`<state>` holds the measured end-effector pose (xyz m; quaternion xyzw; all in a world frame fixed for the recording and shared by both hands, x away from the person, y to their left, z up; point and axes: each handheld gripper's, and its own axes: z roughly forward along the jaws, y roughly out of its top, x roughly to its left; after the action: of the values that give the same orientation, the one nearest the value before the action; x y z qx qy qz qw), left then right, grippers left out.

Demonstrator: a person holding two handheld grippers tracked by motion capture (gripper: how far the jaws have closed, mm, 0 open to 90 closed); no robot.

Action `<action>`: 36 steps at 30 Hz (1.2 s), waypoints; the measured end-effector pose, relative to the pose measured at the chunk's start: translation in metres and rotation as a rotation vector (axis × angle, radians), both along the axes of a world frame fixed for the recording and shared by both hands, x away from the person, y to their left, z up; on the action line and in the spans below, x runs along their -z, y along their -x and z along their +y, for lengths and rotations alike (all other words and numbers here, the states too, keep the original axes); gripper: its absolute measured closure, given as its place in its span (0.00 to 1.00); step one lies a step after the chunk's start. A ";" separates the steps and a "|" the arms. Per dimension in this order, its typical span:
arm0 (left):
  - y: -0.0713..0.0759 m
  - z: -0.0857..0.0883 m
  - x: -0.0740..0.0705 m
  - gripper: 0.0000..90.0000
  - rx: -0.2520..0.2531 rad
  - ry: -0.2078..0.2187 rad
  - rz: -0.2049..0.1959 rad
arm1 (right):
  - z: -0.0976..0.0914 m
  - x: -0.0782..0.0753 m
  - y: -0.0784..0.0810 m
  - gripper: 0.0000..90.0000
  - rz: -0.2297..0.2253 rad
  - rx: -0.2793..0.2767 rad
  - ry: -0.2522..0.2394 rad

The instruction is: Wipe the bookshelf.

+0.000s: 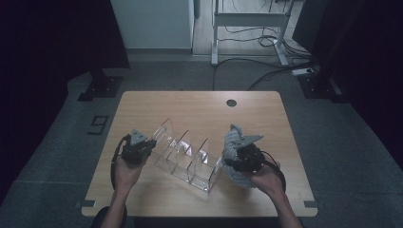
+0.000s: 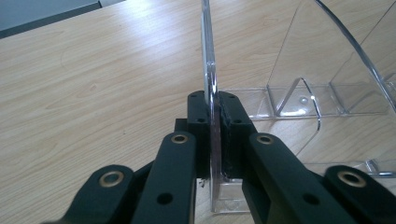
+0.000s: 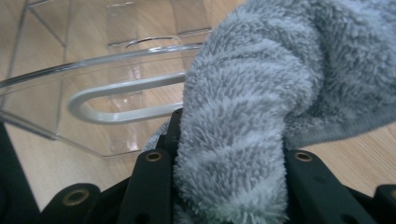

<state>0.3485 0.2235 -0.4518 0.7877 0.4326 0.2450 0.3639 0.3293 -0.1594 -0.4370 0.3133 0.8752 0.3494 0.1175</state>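
Left gripper [image 2: 214, 112] is clamped on the end panel of the clear acrylic divider rack [image 1: 187, 154] (standing mid-table [image 1: 199, 109]). Right gripper [image 3: 229, 135] grips a grey fleece cloth [image 3: 261, 84] against the rack's opposite end.

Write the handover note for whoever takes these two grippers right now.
Left gripper: shut on the end wall of the clear acrylic file rack, steadying it on the wooden table.
Right gripper: shut on a bunched grey towel, held against the rack's other end.
Done: rack secured, towel in hand.
Left, apparently: wipe the rack's panels and compartments; how much has been wiped cannot be told.
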 end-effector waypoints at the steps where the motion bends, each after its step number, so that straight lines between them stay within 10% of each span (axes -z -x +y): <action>1: 0.000 0.000 0.000 0.94 -0.001 -0.002 -0.001 | 0.001 0.000 0.001 0.72 -0.004 -0.006 0.005; 36: 0.000 -0.002 0.001 0.94 -0.014 0.009 0.007 | 0.030 -0.003 0.058 0.72 0.067 -0.211 -0.006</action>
<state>0.3489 0.2218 -0.4531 0.7837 0.4406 0.2430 0.3642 0.2712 -0.1293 -0.4337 0.2312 0.9058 0.3517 0.0498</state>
